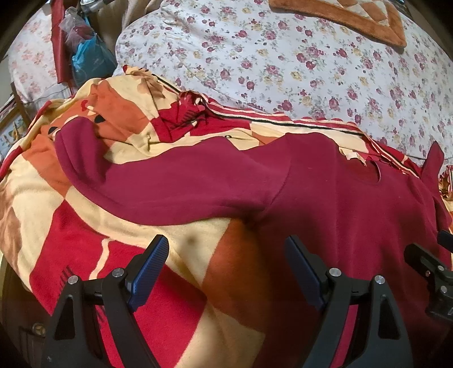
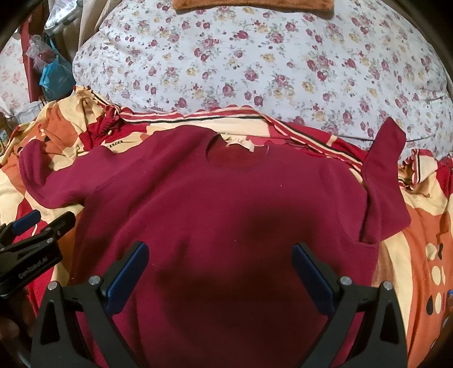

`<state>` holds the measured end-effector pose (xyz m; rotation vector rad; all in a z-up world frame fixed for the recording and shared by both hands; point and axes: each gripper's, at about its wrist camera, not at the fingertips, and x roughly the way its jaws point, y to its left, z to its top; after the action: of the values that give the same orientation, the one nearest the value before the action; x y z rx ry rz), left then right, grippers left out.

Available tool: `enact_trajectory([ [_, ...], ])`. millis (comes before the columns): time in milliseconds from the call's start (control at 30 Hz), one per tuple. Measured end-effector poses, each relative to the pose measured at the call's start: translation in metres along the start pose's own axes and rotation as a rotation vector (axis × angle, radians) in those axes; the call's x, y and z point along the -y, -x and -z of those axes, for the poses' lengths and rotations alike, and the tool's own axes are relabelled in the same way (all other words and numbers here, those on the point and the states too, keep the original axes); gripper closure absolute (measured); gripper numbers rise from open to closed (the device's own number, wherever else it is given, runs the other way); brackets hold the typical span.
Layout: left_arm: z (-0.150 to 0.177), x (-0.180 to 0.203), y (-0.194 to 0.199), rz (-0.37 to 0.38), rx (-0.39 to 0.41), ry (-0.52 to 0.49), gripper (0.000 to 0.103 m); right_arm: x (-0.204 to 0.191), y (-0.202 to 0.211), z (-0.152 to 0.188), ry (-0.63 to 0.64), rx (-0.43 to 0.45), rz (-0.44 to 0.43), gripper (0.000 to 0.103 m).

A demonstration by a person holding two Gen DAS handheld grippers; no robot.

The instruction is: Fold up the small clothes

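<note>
A dark red long-sleeved shirt (image 2: pixel 220 203) lies flat, front up, on a patterned blanket, neckline away from me. Its left sleeve (image 1: pixel 158 181) stretches out to the left; its right sleeve (image 2: pixel 382 181) is folded back, cuff pointing up. My right gripper (image 2: pixel 220 271) is open and empty above the shirt's lower body. My left gripper (image 1: pixel 226 266) is open and empty above the blanket beside the shirt's left armpit; it also shows in the right wrist view (image 2: pixel 34 226). The right gripper shows at the left wrist view's right edge (image 1: pixel 433 263).
The red, orange and cream blanket (image 1: pixel 85 226) covers the near part of a bed. A floral quilt (image 2: pixel 254 65) lies beyond it, with a brown cushion (image 1: pixel 354 19) at the far side. Bags (image 1: pixel 87 53) hang at the far left.
</note>
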<state>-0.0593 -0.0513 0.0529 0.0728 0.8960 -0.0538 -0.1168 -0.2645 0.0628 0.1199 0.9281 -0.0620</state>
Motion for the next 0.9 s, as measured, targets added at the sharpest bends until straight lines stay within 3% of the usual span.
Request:
enact_trajectory([
  [900,-0.004,-0.007,0.002,0.000,0.022,0.002,0.036,0.000,-0.011,-0.002,-0.036,-0.008,0.034,0.001],
])
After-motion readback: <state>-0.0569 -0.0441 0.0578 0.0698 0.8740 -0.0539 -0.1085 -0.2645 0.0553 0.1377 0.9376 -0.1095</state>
